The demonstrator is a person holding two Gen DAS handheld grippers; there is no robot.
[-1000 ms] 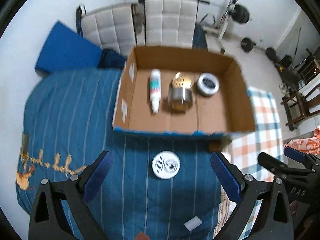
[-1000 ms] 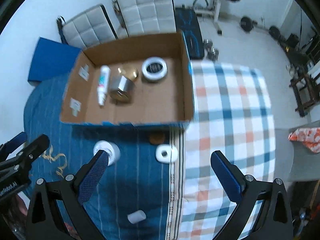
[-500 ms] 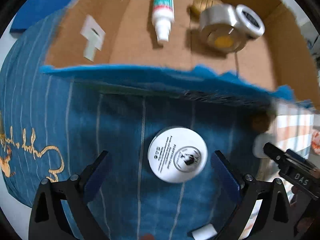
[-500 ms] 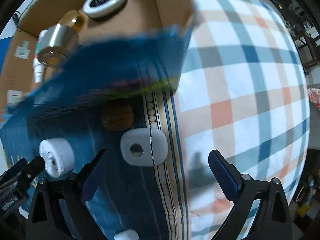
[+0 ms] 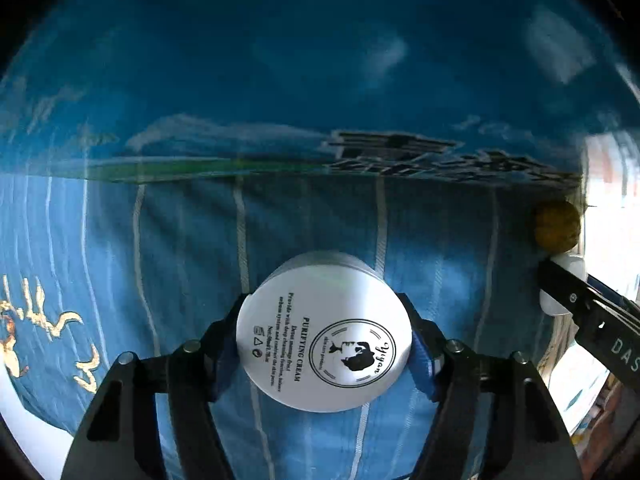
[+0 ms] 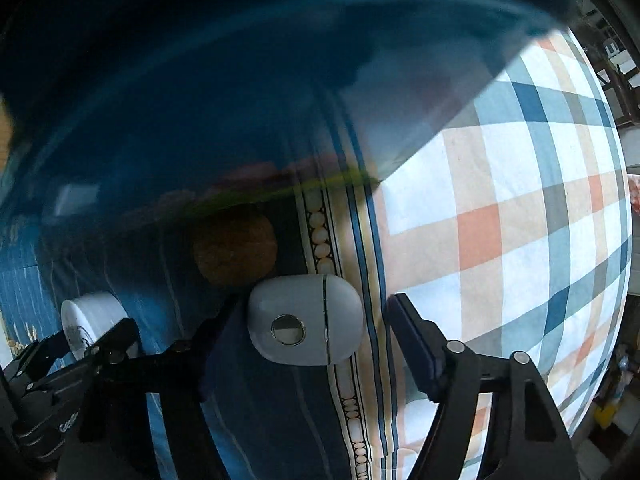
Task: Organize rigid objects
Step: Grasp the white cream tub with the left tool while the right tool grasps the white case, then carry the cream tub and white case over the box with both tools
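A white round cream jar (image 5: 324, 340) with black print on its lid stands on the blue striped cloth. My left gripper (image 5: 322, 302) points down over it, its jaws closing, and both blue pads touch the jar's sides. A white rounded case (image 6: 304, 320) with a small metal disc lies at the seam between the two cloths. My right gripper (image 6: 314, 300) straddles the case, jaws closing. Its left finger meets the case and a gap shows at the right pad. The right wrist view also shows the jar (image 6: 88, 320) at the left.
The box's blue outer wall (image 5: 280, 80) rises just behind both objects and fills the upper part of both views. A brown round object (image 6: 236, 256) lies against it, just behind the white case. A checked cloth (image 6: 520, 200) spreads to the right.
Both grippers have sunk close to the cloth and their jaws have narrowed, the left onto the cream jar, the right around the white case. The inside of the box has gone out of view.
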